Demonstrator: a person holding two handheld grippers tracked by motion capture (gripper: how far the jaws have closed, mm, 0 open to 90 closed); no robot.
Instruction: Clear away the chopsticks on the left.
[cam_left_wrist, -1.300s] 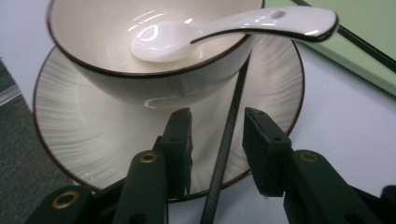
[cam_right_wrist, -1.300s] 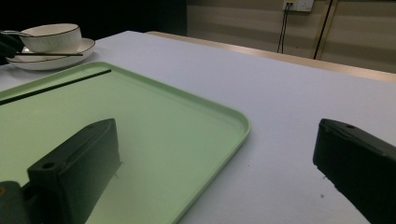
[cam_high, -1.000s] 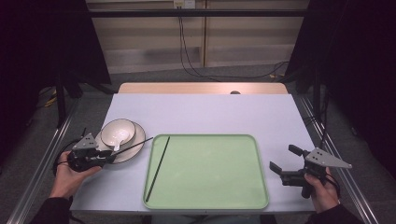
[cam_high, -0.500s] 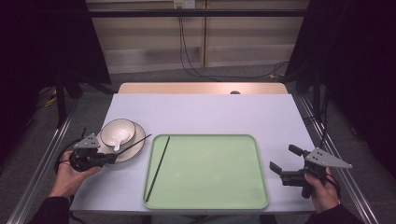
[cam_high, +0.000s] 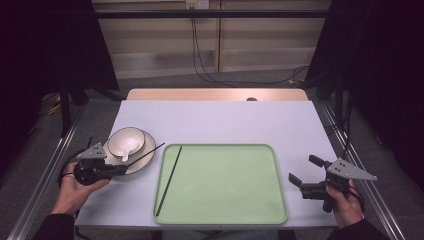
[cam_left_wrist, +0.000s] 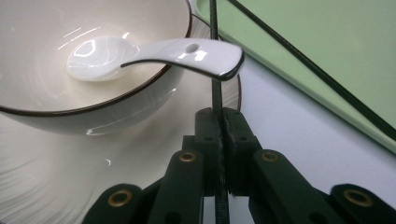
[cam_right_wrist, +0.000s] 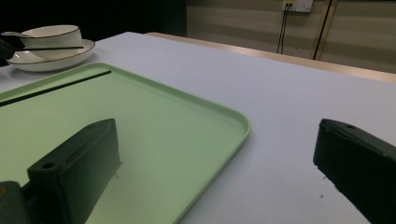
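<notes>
Chopstick (cam_left_wrist: 215, 84) number one, thin and black, is sitting pinched between the closed jaws of the left gripper (cam_high: 116, 169), which have just been closing on it. It is lying across the cream plate (cam_high: 142, 159) at the bench's (cam_high: 220, 120) left side, its far end reaching toward the green tray (cam_high: 220, 215). In the left gripper view it is passing under the handle of the white spoon (cam_left_wrist: 154, 53), whose scoop is resting inside the bowl (cam_left_wrist: 56, 98); that bowl is standing on the plate. A second chopstick (cam_high: 169, 180) is lying inside the tray along its left edge, running from near the far-left corner down toward the near-left corner. The right gripper (cam_high: 306, 176) is hovering over the bench just beside the tray's right edge, its jaws standing wide apart with nothing between them.
</notes>
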